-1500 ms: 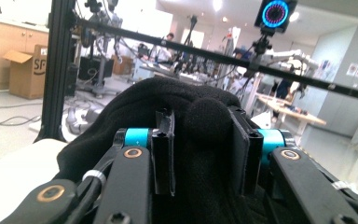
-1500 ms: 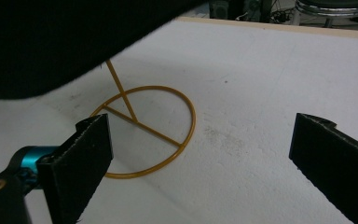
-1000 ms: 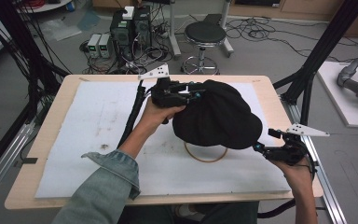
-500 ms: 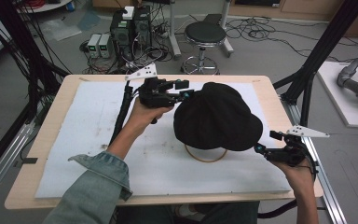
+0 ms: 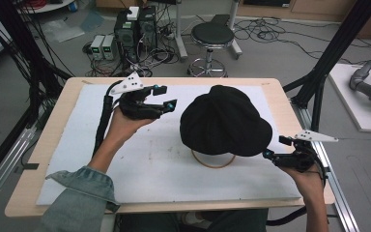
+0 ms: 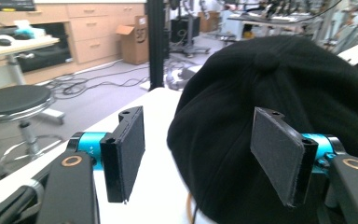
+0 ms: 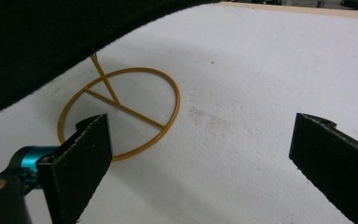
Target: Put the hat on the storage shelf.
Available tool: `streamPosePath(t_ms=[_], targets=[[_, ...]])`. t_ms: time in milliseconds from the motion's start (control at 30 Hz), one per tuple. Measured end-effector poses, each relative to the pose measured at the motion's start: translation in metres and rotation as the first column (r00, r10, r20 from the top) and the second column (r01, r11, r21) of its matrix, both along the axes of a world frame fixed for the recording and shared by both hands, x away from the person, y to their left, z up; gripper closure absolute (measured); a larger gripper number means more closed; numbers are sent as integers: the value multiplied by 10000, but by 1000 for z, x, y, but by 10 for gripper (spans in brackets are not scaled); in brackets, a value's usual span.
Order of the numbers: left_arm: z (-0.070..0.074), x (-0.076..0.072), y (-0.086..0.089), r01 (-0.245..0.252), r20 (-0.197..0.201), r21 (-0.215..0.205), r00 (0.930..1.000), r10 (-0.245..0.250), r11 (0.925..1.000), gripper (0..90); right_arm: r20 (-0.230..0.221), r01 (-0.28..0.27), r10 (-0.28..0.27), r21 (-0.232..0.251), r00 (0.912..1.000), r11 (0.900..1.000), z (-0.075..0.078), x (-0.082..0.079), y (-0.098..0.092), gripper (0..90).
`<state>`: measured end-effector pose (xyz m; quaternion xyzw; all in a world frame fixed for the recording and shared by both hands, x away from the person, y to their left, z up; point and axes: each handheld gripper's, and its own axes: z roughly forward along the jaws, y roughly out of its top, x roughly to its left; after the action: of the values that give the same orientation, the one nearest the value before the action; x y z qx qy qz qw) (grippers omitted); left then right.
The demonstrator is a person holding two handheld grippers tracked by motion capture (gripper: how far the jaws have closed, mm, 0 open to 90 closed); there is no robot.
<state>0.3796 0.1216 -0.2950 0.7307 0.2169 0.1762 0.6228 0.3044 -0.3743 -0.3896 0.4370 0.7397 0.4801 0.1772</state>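
Both jaws apart: left hand-held gripper beside the black cap, right hand-held gripper near its brim; a nudge could topple the wire stand.

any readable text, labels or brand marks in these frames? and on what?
None readable.
Round black fabric cap on its gold wire stand: no logo or label seen.
White foam mat: blank.
Brown cardboard box on the floor: no legible print.
Grey boxes on the floor: too small to tell.
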Motion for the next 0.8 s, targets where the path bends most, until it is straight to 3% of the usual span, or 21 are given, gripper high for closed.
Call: streamPosePath(t_ms=[133, 367, 533, 800], targets=[[-4, -4, 13, -476, 105, 203, 9988, 474, 9987, 337, -68, 53, -53, -6, 10000, 10000, -2, 1, -1, 56], [-17, -8, 40, -1523, 75, 385, 9883, 1521, 9876, 310, -143, 89, -89, -15, 9999, 10000, -5, 4, -1, 56], [-29, -11, 62, -2348, -35, 311, 9720, 2350, 9715, 285, -177, 64, -65, -36, 9998, 10000, -7, 6, 0, 56], [-49, -14, 97, -3489, -103, 227, 9370, 3492, 9369, 225, -201, 16, -17, -13, 9998, 10000, -8, 10, 3, 56]])
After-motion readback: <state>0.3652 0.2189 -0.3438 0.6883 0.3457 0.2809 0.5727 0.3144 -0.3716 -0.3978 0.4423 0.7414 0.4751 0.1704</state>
